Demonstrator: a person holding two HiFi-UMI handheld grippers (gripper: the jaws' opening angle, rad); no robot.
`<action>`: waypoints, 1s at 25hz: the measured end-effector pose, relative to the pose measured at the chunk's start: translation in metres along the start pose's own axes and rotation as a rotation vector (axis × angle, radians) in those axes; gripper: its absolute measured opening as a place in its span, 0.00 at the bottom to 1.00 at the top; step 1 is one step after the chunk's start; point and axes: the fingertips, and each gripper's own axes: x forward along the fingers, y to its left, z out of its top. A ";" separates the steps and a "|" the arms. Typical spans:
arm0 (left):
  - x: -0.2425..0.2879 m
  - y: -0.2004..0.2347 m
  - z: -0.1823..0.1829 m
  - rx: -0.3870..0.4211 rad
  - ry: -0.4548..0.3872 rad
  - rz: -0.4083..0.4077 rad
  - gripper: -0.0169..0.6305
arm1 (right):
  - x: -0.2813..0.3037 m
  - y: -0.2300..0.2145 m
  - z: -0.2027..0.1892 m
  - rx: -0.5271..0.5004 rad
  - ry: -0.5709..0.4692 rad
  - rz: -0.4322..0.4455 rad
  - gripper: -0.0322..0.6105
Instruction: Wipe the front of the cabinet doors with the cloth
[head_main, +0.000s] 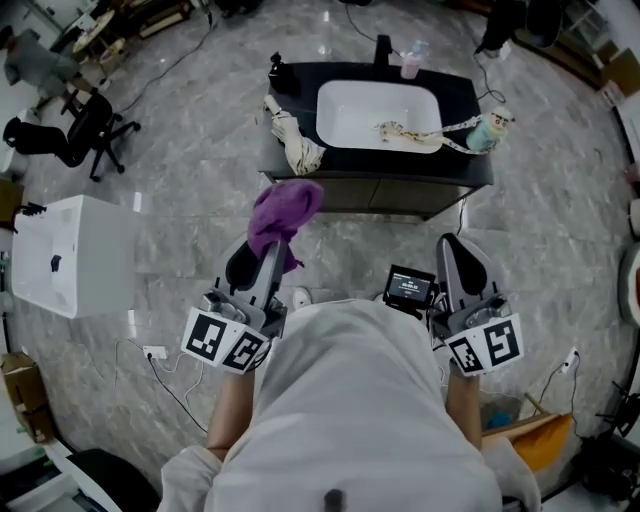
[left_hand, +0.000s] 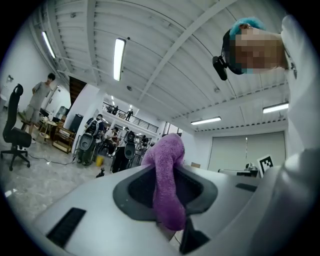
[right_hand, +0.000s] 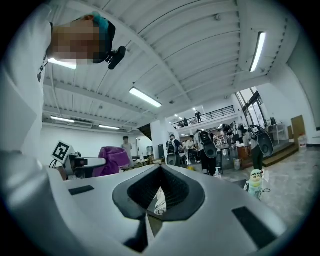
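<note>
My left gripper (head_main: 268, 252) is shut on a purple cloth (head_main: 286, 210), which bunches above its tips; in the left gripper view the cloth (left_hand: 166, 175) hangs down between the jaws of that gripper (left_hand: 168, 200). My right gripper (head_main: 458, 250) is held level with it, shut and empty, and in the right gripper view (right_hand: 159, 175) nothing sits between the jaws. Both grippers are raised in front of the person, well short of the black cabinet (head_main: 375, 193) with its white sink (head_main: 378, 113). The cabinet doors show only as a thin dark strip.
On the cabinet top lie a rolled pale cloth (head_main: 292, 138), a patterned tape (head_main: 425, 132), a small figurine (head_main: 490, 130) and a pink bottle (head_main: 410, 65). A white box (head_main: 70, 255) stands left, an office chair (head_main: 75, 128) beyond. A small screen (head_main: 410, 288) sits between the grippers. People stand in the distance.
</note>
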 end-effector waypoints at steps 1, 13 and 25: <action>0.002 -0.001 0.003 0.000 -0.006 -0.003 0.16 | 0.002 0.002 0.001 -0.018 0.002 0.001 0.09; -0.003 -0.006 -0.010 -0.021 0.006 0.000 0.16 | 0.000 0.004 -0.007 -0.059 0.048 -0.005 0.09; -0.017 0.004 -0.012 -0.047 0.026 0.016 0.16 | -0.004 0.015 -0.012 -0.015 0.048 -0.019 0.09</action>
